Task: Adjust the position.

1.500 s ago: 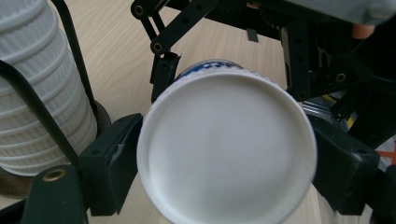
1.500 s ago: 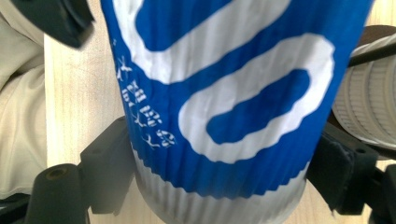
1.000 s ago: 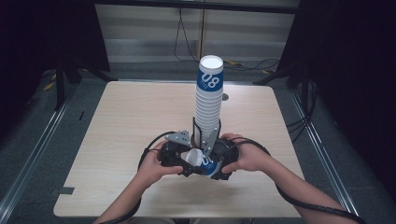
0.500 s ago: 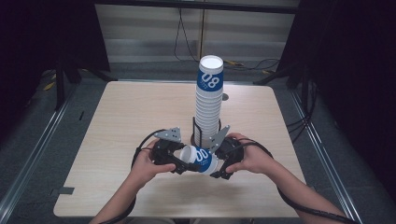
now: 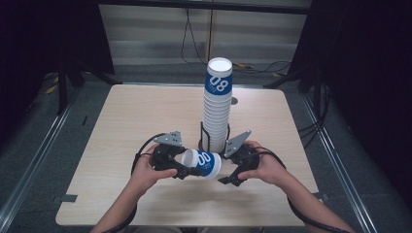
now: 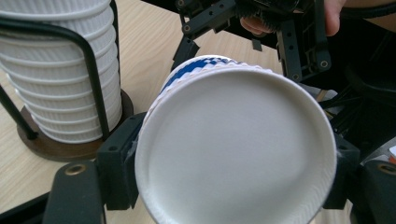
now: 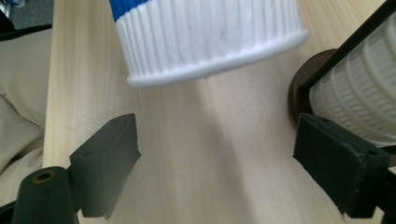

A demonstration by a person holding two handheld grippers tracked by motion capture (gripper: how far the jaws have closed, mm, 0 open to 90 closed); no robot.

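- The cup (image 5: 201, 163) lies on its side above the near part of the table (image 5: 121, 126), held between the two hands, white with a blue band and white digits.
- The left gripper (image 6: 233, 186) has it: in the left gripper view the cup's flat white bottom faces the camera, and the two black fingers (image 6: 119, 163) press on its ribbed wall from either side, pinching it near that end.
- In the high view the left gripper (image 5: 177, 165) sits at the cup's narrow end, with the wide rim pointing toward the right gripper (image 5: 228, 177).
- The right gripper (image 7: 219, 172) has its fingers (image 7: 109, 158) spread wide with bare table between them; the cup's rim (image 7: 215, 70) hangs above and beyond them, not touching either one.
- Just behind the cup stands the stack (image 5: 217, 107) of like cups, upright in a black wire holder (image 5: 204, 138) on a round dark base (image 6: 70, 147).
- Both hands, left (image 5: 145, 172) and right (image 5: 265, 167), wrap the gripper bodies, so in the high view the fingers are mostly hidden under them and under the grey plates.
- The left gripper view cuts off the bottom of the cup; its open mouth cannot be seen from there.
- In the right gripper view the cup is blurred and cropped at the top edge.
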